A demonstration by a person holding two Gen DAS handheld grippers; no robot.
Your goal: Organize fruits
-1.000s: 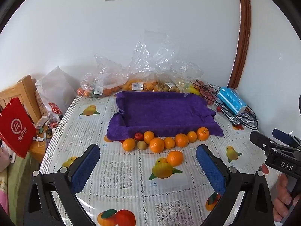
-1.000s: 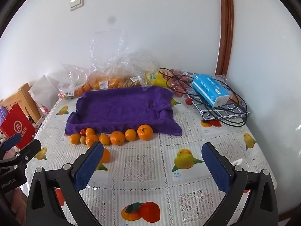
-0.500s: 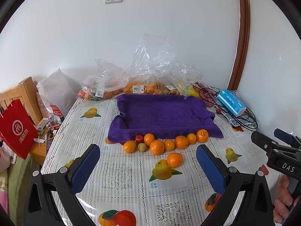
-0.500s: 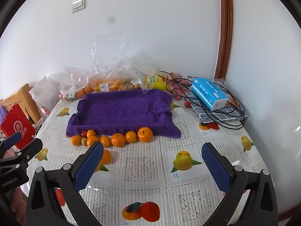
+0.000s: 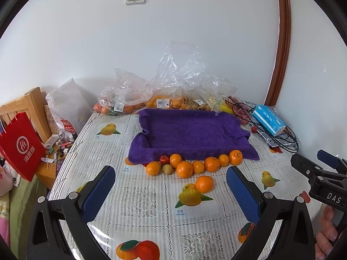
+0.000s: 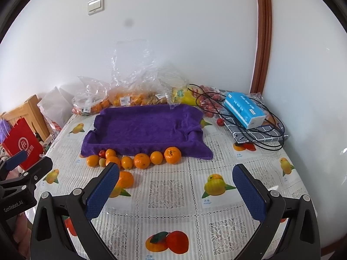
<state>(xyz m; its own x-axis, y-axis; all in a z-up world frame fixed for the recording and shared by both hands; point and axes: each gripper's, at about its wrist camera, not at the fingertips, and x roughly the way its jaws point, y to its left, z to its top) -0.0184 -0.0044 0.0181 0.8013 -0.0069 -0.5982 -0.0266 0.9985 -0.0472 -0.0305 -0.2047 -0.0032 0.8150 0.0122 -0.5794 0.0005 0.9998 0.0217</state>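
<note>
A purple towel-lined tray [image 5: 190, 130] [image 6: 143, 127] lies at the back middle of the table. Along its front edge sits a row of several oranges [image 5: 184, 169] [image 6: 142, 161], with a small red fruit [image 5: 164, 158] and a pale round fruit [image 5: 168, 169] among them. One more orange [image 5: 204, 184] [image 6: 125, 179] lies apart, nearer to me. My left gripper [image 5: 171, 192] hangs open over the near table, short of the fruit. My right gripper [image 6: 175, 192] is also open and holds nothing; its left finger [image 6: 102, 192] overlaps the lone orange in view.
Plastic bags of fruit [image 5: 169, 99] line the back wall. A blue tissue box [image 6: 244, 109], black cables [image 6: 260, 138] and a checked cloth lie at the back right. A red paper bag [image 5: 19, 147] and wooden chair [image 5: 34, 108] stand left of the table.
Both cameras have tilted down and pulled back slightly, so the tray and fruit sit a little lower in view. The fruit has not moved and both grippers stay open.
</note>
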